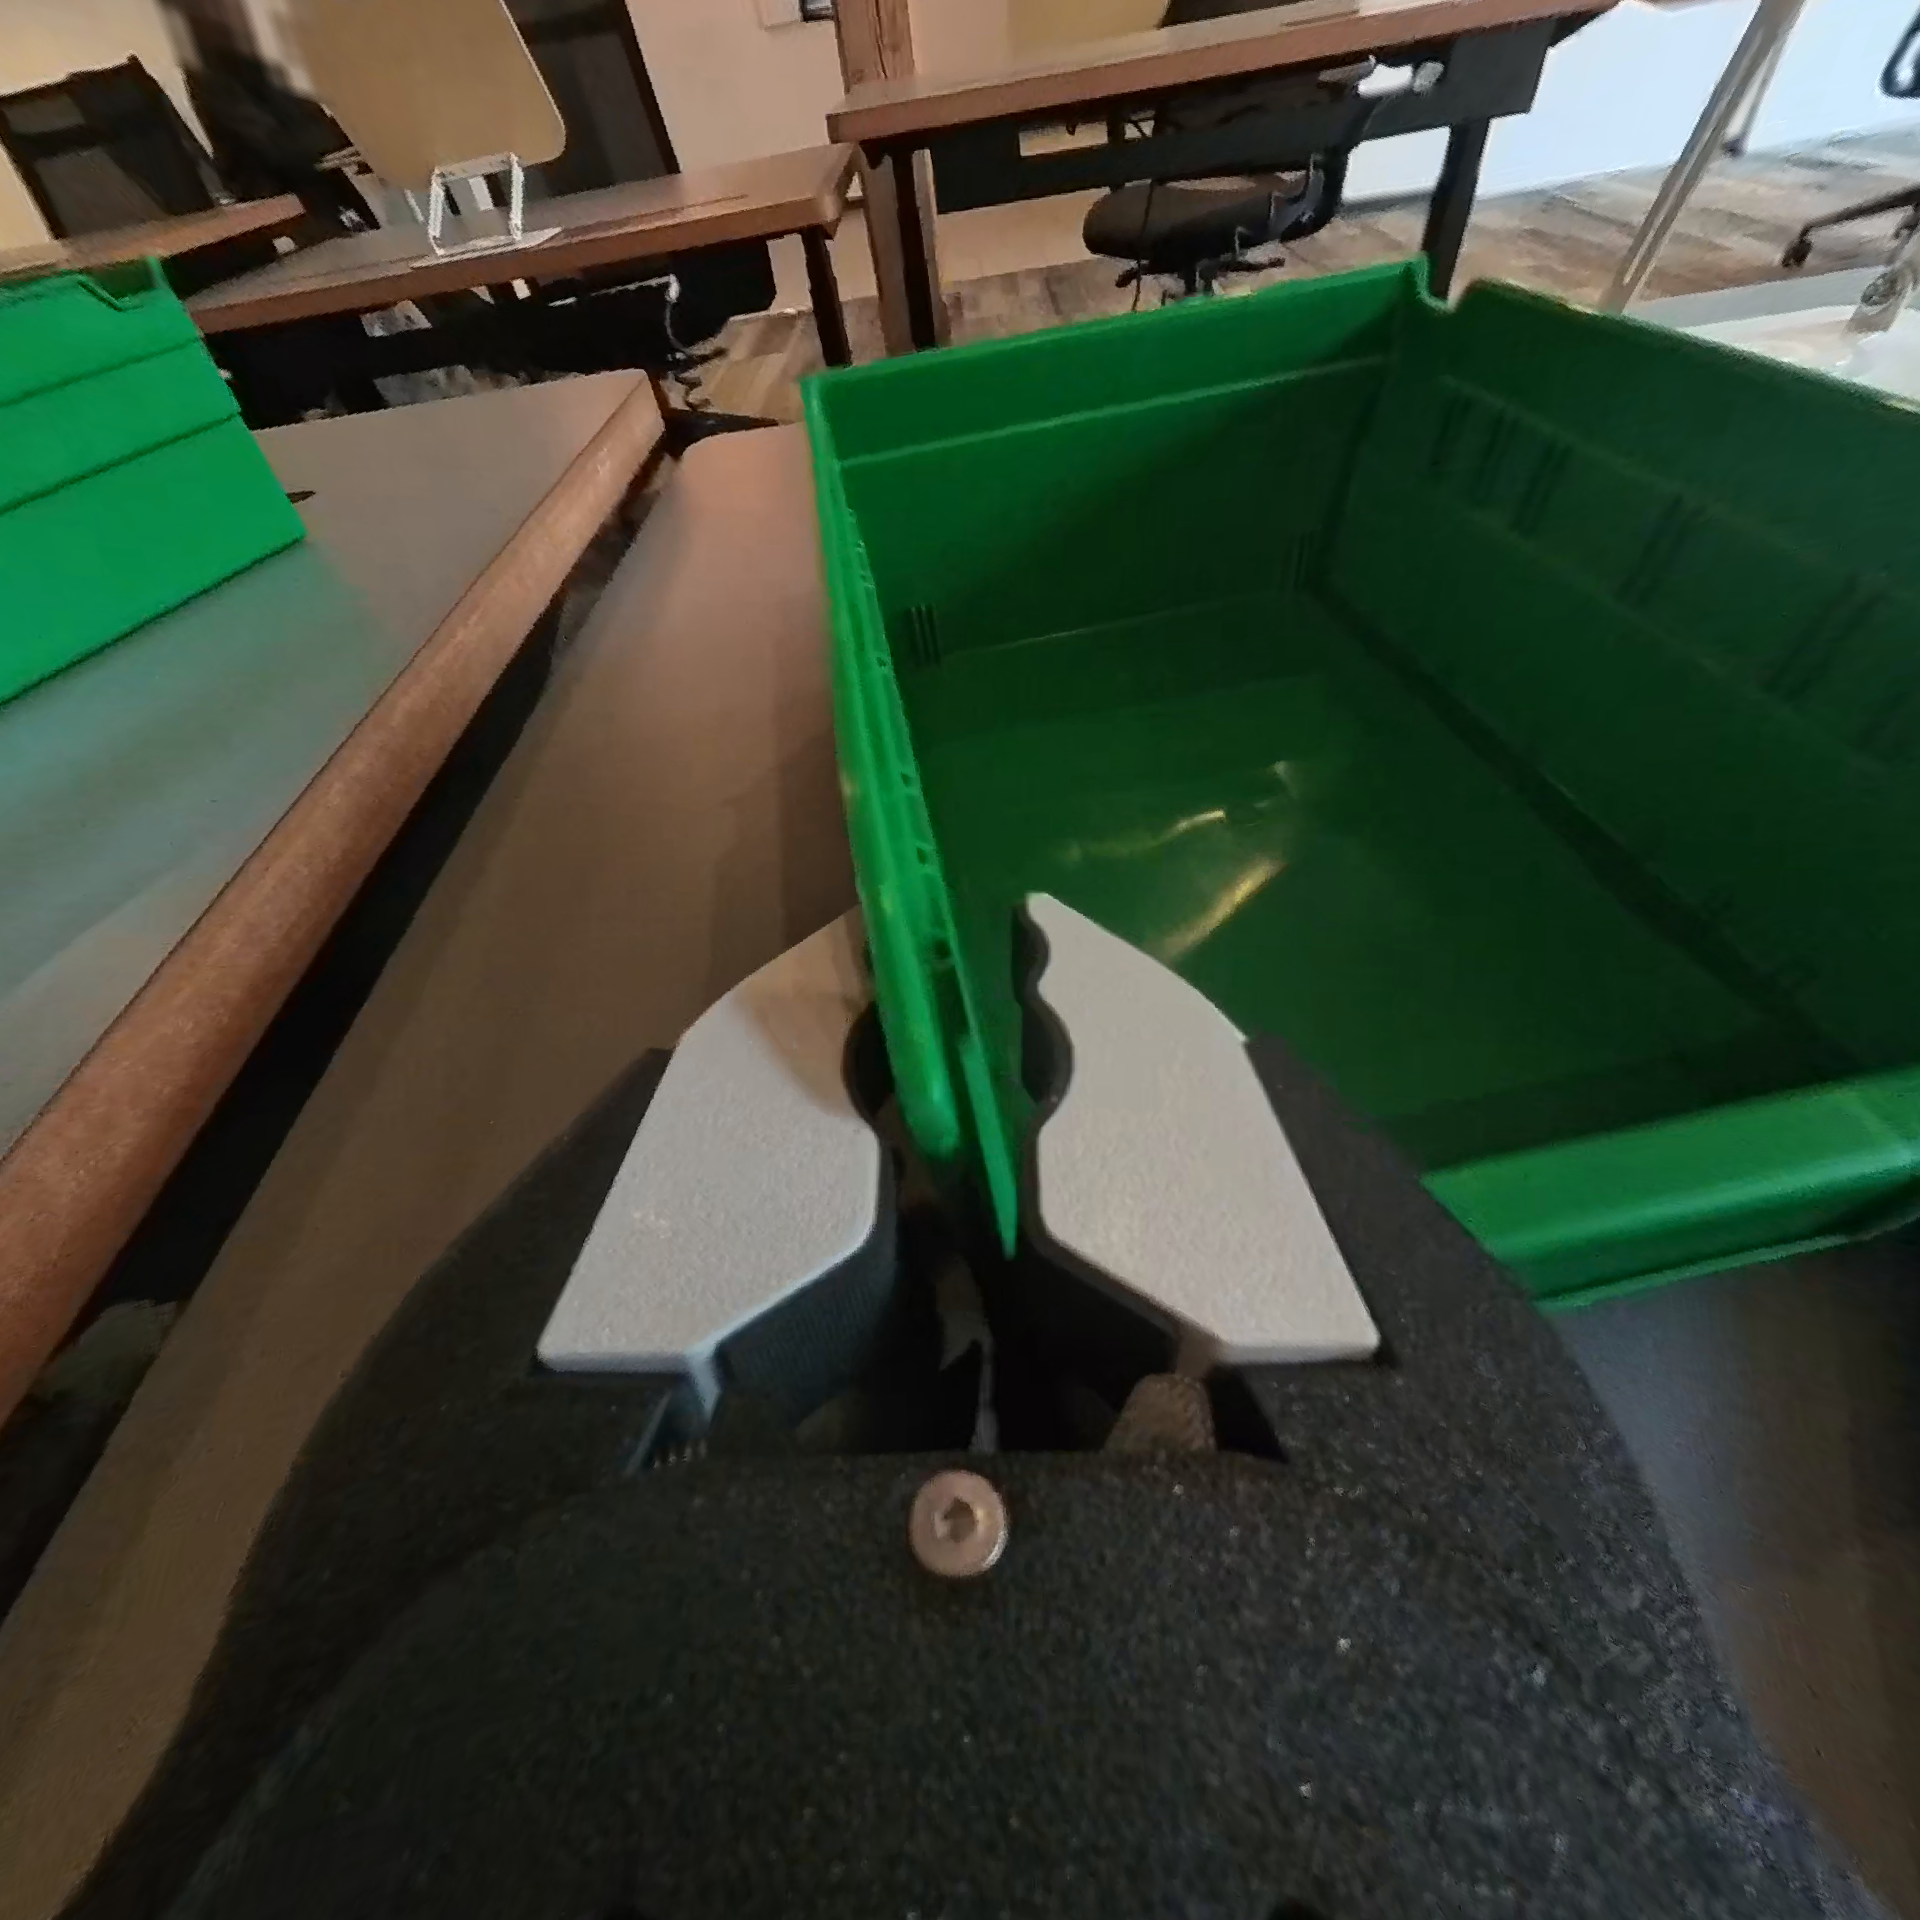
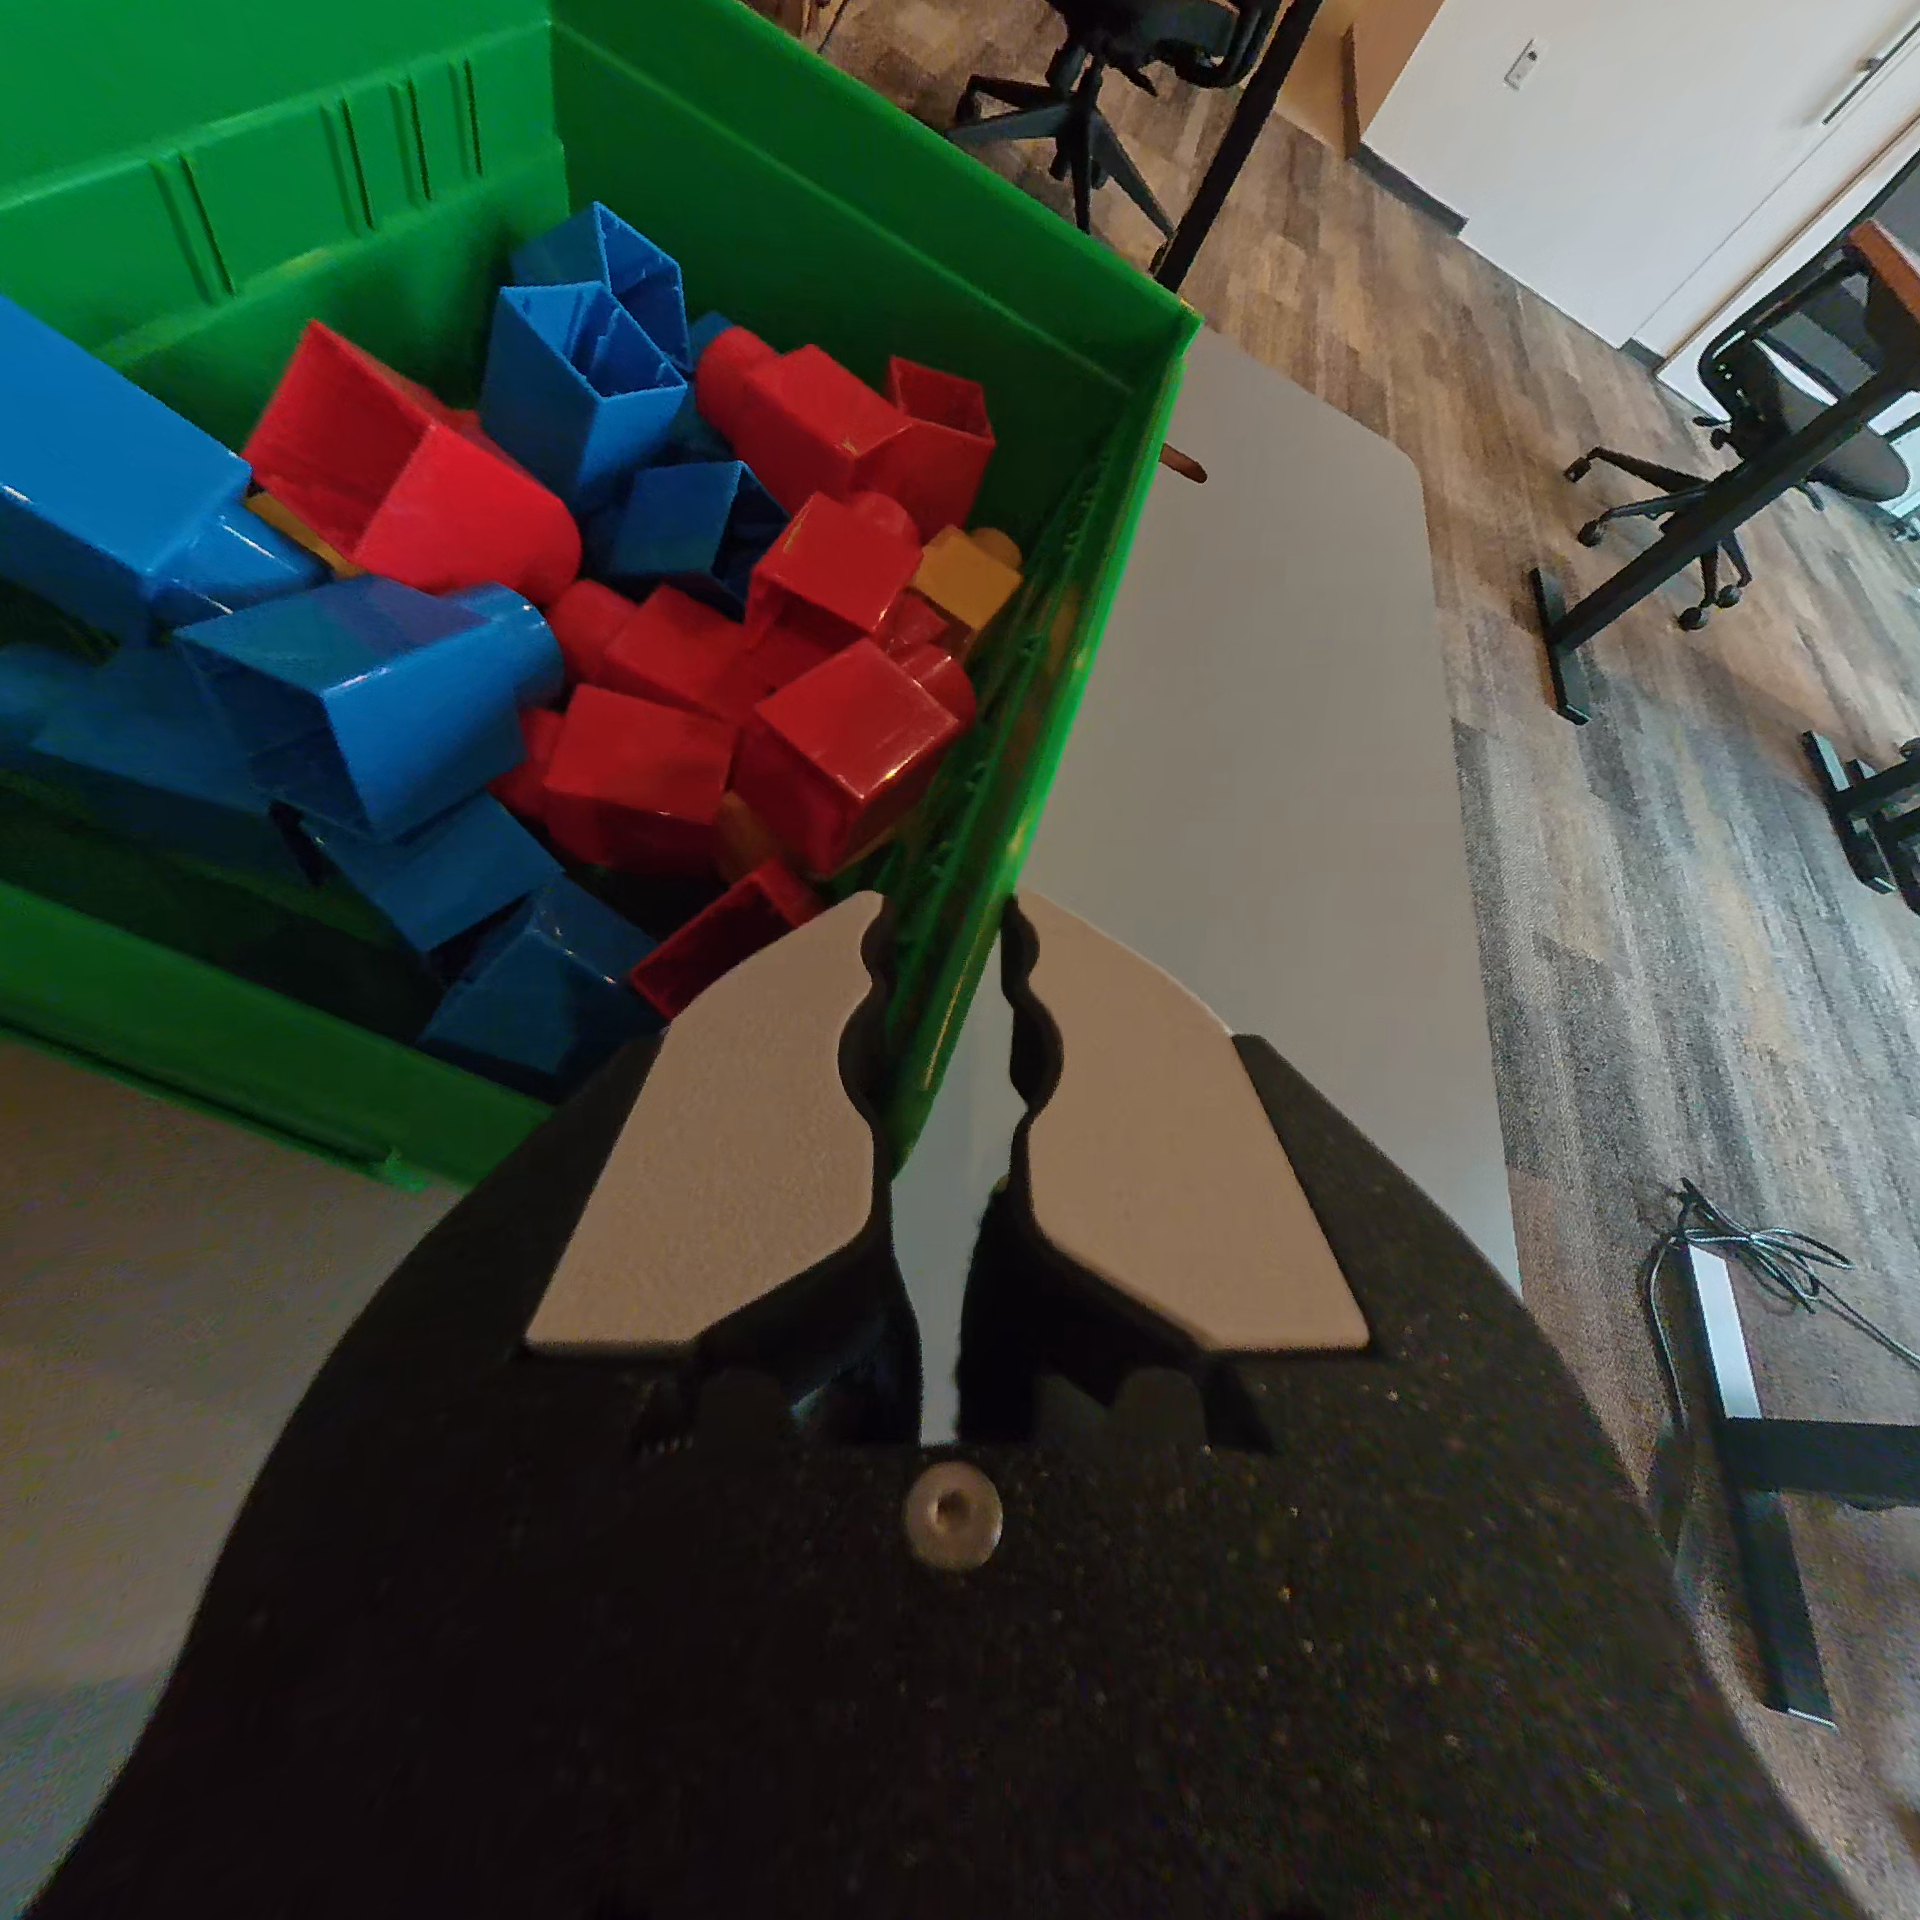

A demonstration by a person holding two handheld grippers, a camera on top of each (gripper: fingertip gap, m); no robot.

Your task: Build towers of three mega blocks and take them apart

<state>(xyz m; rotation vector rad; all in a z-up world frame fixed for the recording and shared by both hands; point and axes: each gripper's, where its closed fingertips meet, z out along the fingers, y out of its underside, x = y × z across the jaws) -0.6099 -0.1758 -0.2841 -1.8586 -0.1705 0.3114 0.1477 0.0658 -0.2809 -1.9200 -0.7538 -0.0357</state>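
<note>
Tabletop; both grippers' fingers pinch bin walls.

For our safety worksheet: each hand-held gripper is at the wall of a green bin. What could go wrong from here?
1. The left hand-held gripper pinches only the empty bin wall; lifting might tilt it or let it slip.
2. The right hand-held gripper straddles the full bin wall near the table edge; a tug could spill the blocks.

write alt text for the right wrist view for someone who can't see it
The right gripper straddles the near right wall of a green bin, one finger inside and one outside, jaws narrowly apart. The bin holds a jumble of blue blocks and red blocks, plus a yellow block, on a grey table.
</note>
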